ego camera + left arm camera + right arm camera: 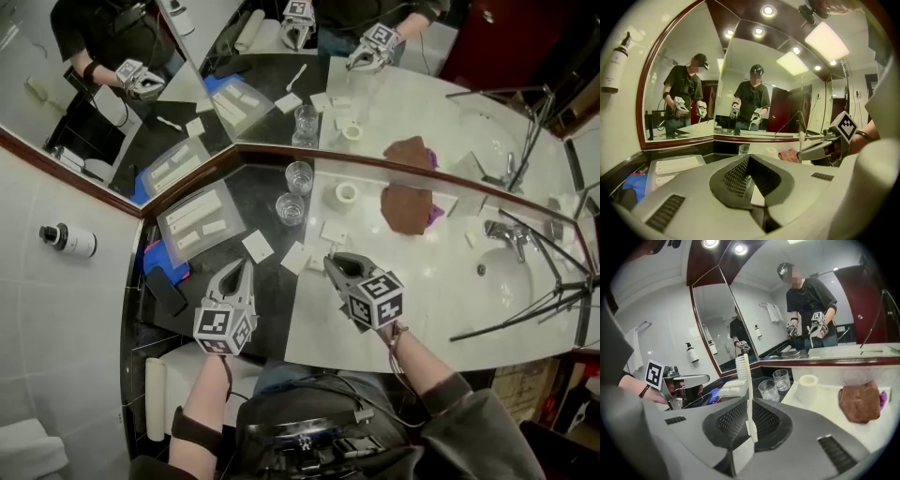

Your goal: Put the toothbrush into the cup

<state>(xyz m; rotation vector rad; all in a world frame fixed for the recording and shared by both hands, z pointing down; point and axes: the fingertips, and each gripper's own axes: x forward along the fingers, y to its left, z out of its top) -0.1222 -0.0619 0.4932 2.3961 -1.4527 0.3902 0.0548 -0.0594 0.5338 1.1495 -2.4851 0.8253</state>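
Note:
A white toothbrush (746, 380) stands upright, bristles on top, with my right gripper (750, 404) shut on its handle. Beyond it, two clear glass cups (768, 390) (781, 379) stand side by side on the dark counter, some way off. From the head view the cups (290, 208) (298, 176) sit near the mirror, ahead of both grippers. The right gripper (332, 263) hovers over the counter's white part. My left gripper (246, 269) is to its left, shut and holding nothing. In the left gripper view the closed left gripper (749, 160) points at a cup (744, 149), with the toothbrush (801, 142) at the right.
A white roll (346, 194) and a brown cloth (405, 208) lie right of the cups. Further right are the faucet (506, 236) and sink (525, 281). A tray of sachets (199, 220) sits at the left, and white cards (257, 247) lie nearby. Mirrors back the counter.

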